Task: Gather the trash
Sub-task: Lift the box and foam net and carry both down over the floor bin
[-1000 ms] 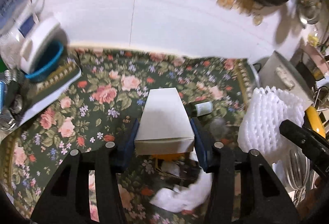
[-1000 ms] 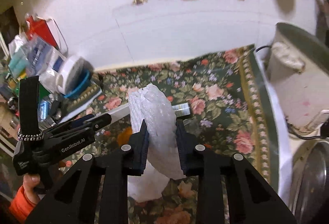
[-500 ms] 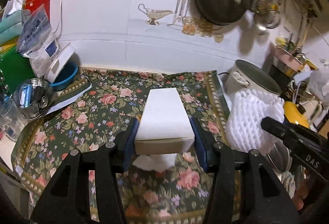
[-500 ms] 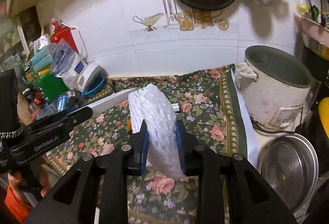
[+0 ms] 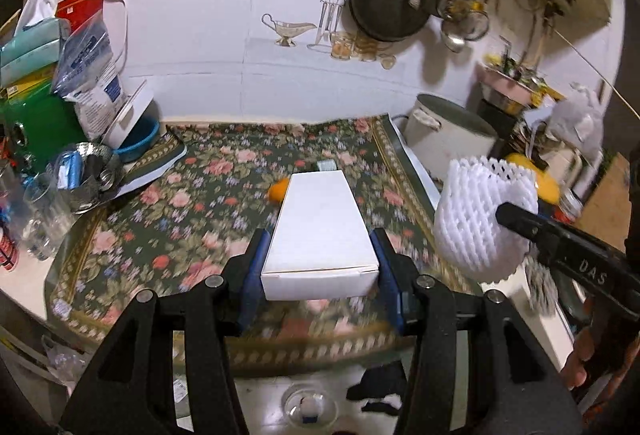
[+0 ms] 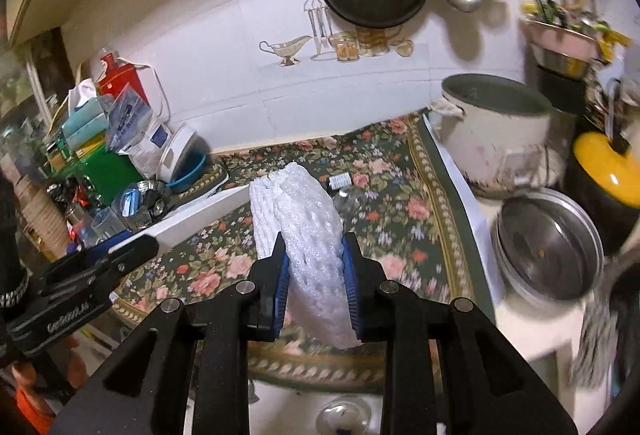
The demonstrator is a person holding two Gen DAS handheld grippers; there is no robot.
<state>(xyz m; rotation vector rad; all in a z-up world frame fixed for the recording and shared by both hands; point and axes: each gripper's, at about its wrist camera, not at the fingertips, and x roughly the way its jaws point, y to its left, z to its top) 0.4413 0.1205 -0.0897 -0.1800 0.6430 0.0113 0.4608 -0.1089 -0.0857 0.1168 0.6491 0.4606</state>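
My left gripper (image 5: 320, 271) is shut on a white cardboard box (image 5: 318, 223) and holds it well above the floral tablecloth (image 5: 192, 203). My right gripper (image 6: 314, 275) is shut on a white foam fruit net (image 6: 304, 219), also lifted above the cloth; the net shows in the left wrist view (image 5: 476, 219) at the right. An orange scrap (image 5: 279, 189) and a small dark bottle (image 6: 339, 181) lie on the cloth below. The box also shows in the right wrist view (image 6: 204, 213) at the left.
Clutter of bags, a tissue box and cups (image 5: 60, 107) stands at the table's left. A white rice cooker (image 6: 496, 139), a steel pan (image 6: 548, 243) and a yellow-lidded pot (image 6: 608, 167) sit at the right. A pan and utensils (image 5: 386, 3) hang on the wall.
Both grippers have risen and pulled back from the table with the box and the foam net held. The table now looks smaller and its front edge shows.
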